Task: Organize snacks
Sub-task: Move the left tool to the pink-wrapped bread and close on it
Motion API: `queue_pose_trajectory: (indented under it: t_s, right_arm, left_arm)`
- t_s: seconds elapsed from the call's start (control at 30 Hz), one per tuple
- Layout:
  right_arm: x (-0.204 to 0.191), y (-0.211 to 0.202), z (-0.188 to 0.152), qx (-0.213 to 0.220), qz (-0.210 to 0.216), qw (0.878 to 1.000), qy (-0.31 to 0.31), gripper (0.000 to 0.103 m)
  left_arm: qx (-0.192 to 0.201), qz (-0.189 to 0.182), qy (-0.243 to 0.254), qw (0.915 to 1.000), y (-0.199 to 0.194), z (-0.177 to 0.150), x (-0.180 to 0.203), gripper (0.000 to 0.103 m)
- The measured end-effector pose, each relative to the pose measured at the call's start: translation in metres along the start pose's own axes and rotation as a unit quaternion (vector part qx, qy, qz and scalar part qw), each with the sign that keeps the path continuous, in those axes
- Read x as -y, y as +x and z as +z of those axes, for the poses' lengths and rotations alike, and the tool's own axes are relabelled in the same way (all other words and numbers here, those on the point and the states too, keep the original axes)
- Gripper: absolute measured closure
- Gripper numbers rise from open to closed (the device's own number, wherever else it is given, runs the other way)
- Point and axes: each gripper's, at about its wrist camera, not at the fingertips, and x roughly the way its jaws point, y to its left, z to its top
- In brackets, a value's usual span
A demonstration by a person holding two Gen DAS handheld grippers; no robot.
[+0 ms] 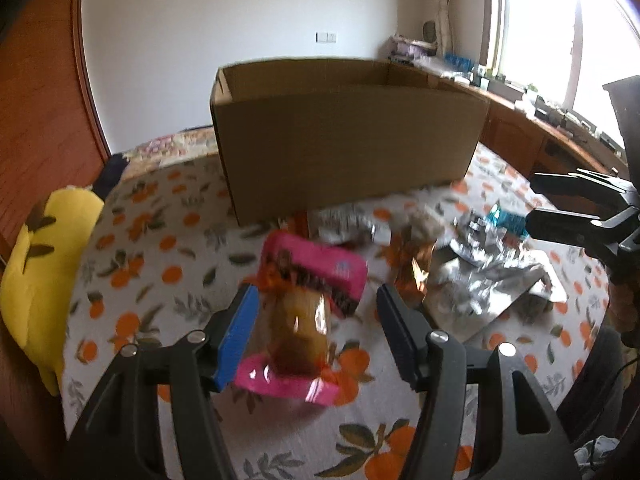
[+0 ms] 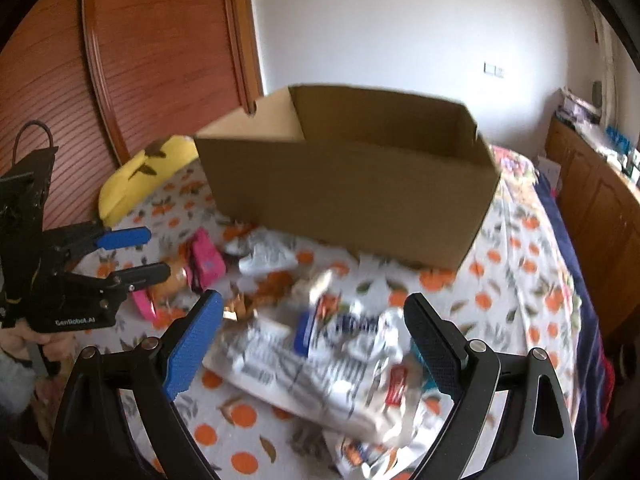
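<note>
A pink snack packet with a clear window lies on the orange-print cloth. My left gripper is open and straddles it; the blue pad is close to its left edge and the black pad stands apart on the right. In the right wrist view the left gripper hovers over that pink packet. My right gripper is open above a heap of white and silver snack packets, holding nothing. From the left wrist view the right gripper sits at the right edge. An open cardboard box stands behind the snacks.
A yellow plush toy lies at the left end of the cloth. Silver packets and a brown-orange packet lie between the two grippers. A wooden wardrobe is at the left; a wooden counter runs under the window.
</note>
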Motion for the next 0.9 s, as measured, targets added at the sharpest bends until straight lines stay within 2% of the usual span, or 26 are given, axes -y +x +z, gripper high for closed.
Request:
queue_pose_trajectory:
  t_s: [0.23, 0.4, 0.6, 0.73, 0.9]
  right_arm:
    - [0.015, 0.015, -0.025, -0.009, -0.002, 1.0, 0.029, 0.01]
    - [0.017, 0.027, -0.038, -0.012, -0.003, 1.0, 0.026, 0.01]
    - [0.012, 0.036, -0.048, -0.014, -0.001, 1.0, 0.01, 0.01]
    - [0.013, 0.036, -0.048, -0.008, 0.006, 1.0, 0.012, 0.01]
    - [0.017, 0.038, -0.05, -0.013, 0.01, 0.999, 0.028, 0.01]
  left_arm:
    - [-0.021, 0.007, -0.006, 0.9997, 0.014, -0.01, -0.002, 0.04]
    - [-0.036, 0.013, 0.006, 0.9993, 0.025, -0.012, 0.003, 0.035]
    - [-0.05, 0.027, 0.01, 0.9983, 0.038, -0.016, 0.004, 0.031]
    - [-0.054, 0.016, -0.01, 0.9984, 0.043, -0.015, -0.003, 0.029]
    - [-0.055, 0.018, -0.009, 0.9983, 0.044, -0.016, -0.002, 0.027]
